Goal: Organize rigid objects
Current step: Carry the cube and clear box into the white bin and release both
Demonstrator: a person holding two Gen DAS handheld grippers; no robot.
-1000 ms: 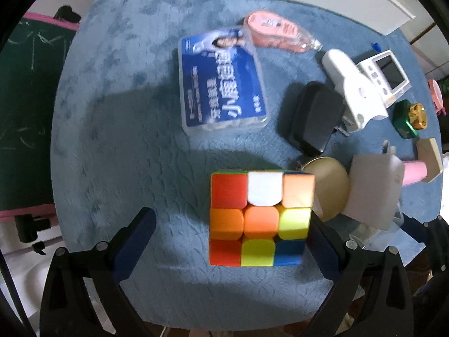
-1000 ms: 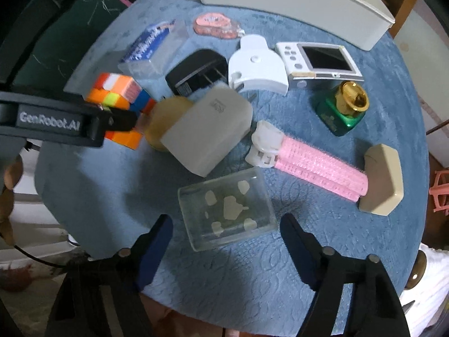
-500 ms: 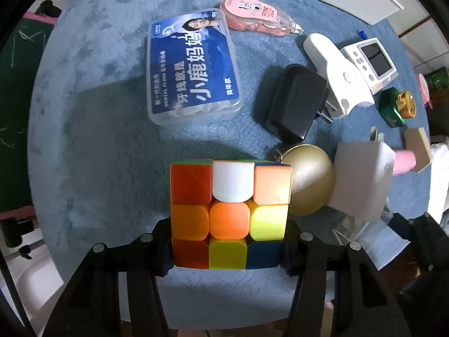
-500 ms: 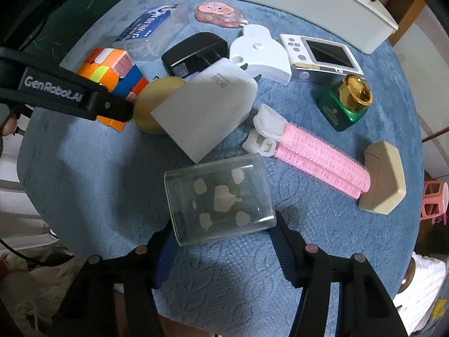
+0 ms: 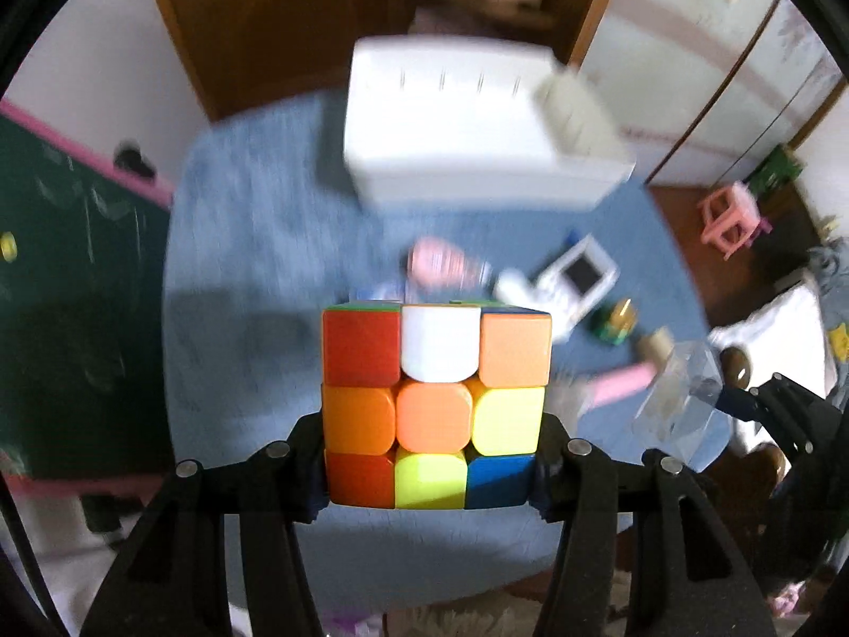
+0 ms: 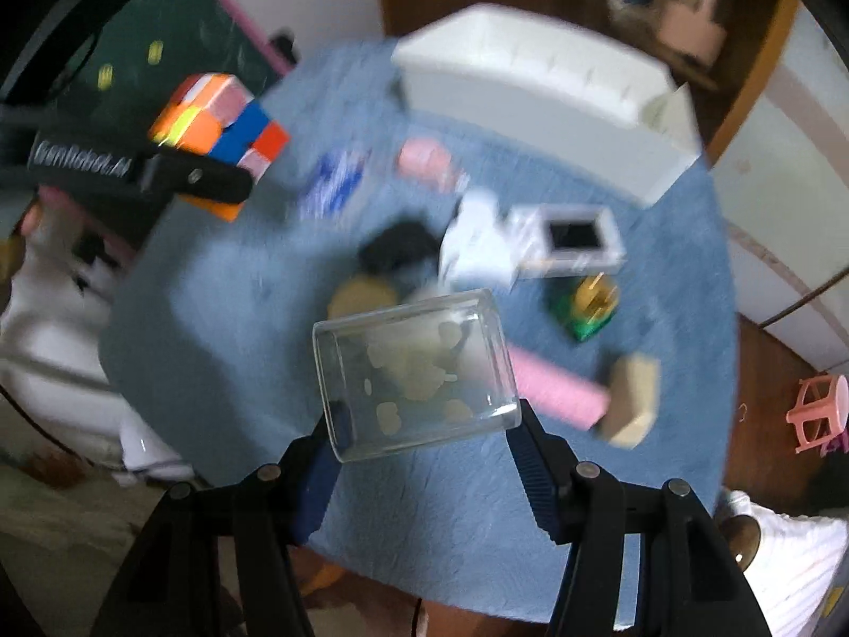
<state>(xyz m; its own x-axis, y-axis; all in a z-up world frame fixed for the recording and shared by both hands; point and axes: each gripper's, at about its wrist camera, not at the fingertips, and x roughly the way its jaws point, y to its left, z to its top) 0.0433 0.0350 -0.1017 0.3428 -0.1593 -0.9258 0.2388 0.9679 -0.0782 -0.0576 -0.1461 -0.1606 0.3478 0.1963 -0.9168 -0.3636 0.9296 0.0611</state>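
Left tongs clamped on the puzzle cube, fingers gripping the bottom row on both sides; cube is off the tabletop, mid-air, sits at 6 o'clock in the left wrist view and 10 o'clock in the right wrist view. Right tongs clamped on the clear plastic case, pinched at its near lower corners, case tilted and also airborne; it shows at 4 o'clock in the left view. Background smeared, so both hands read as moving fast. My read: both items are in transit to the white bin at 12 o'clock at the far edge of the tabletop. To do it well: slow down before the bin rim, since the case grip is shallow and on slick plastic, likely to twist or slip out under a swing. Keep the cube level; the low grip leaves most of its mass above the fingers, so it could tip forward. Carry both high enough to clear the clutter in the middle: pink dispenser, white gadget with a screen, green bottle with gold cap, pink hair roller. Stagger the drops, one hand at a time, so the tongs don't collide over the bin. Bin interior can't be seen from here; check it before release.
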